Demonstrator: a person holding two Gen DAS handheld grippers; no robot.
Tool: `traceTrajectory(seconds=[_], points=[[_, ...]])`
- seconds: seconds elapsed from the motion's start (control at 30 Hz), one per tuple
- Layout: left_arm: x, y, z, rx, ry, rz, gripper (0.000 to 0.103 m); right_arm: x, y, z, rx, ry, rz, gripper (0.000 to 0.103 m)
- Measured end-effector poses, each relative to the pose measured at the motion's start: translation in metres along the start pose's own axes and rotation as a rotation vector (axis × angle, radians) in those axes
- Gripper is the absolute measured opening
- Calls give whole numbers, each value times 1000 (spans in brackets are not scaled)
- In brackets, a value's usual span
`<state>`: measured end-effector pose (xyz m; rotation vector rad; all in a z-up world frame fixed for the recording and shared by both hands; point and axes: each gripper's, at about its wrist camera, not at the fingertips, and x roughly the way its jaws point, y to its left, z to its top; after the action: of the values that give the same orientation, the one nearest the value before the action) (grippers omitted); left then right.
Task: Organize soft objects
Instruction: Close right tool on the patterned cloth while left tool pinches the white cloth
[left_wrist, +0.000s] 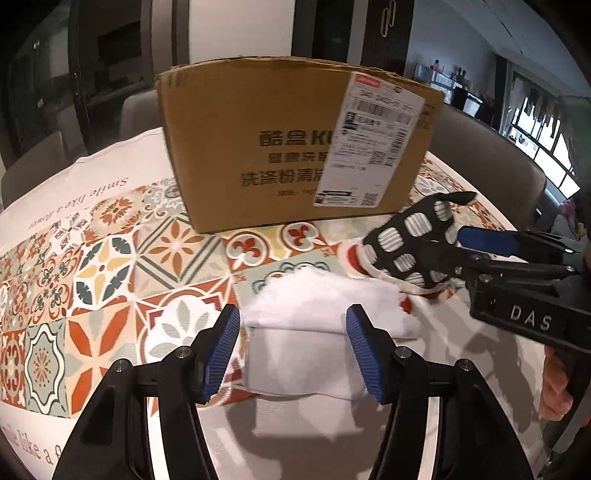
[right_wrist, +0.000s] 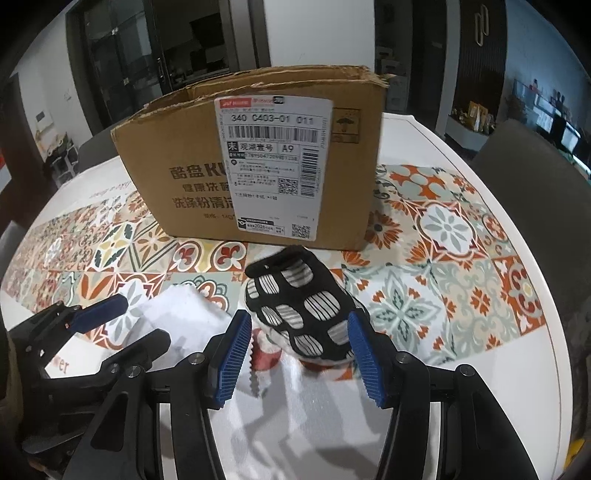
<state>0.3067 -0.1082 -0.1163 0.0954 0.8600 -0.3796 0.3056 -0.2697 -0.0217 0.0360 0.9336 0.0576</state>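
Observation:
A folded white cloth (left_wrist: 295, 354) sits between the blue pads of my left gripper (left_wrist: 293, 312), which is shut on it just above the table. Its front flap hangs down. In the right wrist view the same cloth (right_wrist: 181, 306) shows at the left with the left gripper (right_wrist: 144, 317) around it. My right gripper (right_wrist: 299, 315) is shut on a black mitt with grey-striped patches (right_wrist: 295, 295); red and white fabric hangs under the mitt. From the left wrist view the mitt (left_wrist: 406, 236) and the right gripper (left_wrist: 443, 245) are at the right, close beside the cloth.
An open brown cardboard box (left_wrist: 277, 147) (right_wrist: 177, 155) with a shipping label stands just behind both items, on a tile-patterned tablecloth (right_wrist: 443, 258). A grey chair (right_wrist: 535, 177) stands past the table's right rim. A person's hand (left_wrist: 557, 387) holds the right gripper.

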Motion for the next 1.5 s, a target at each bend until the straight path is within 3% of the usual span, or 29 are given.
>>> traceTrajectory(seconds=[0.6,0.97,1.03,1.2,1.37,1.47,1.5], points=[[29,22,0,-86,77,-42,61,17,3,9,18,-5,-57,56],[42,22,11,-71,73,-50,60,19,0,9,35,-4,-52,56],[42,21,14,-67,66,-55,56,19,0,9,37,-5,-50,56],[45,17,18,-46,67,-76,31,19,-1,9,52,-11,-36,56],[42,6,24,-13,51,-56,23,21,-5,8,78,-8,-10,56],[43,0,27,12,48,-41,24,23,-8,8,84,-2,-1,56],[43,-1,28,17,47,-36,29,23,-8,8,87,1,0,56]])
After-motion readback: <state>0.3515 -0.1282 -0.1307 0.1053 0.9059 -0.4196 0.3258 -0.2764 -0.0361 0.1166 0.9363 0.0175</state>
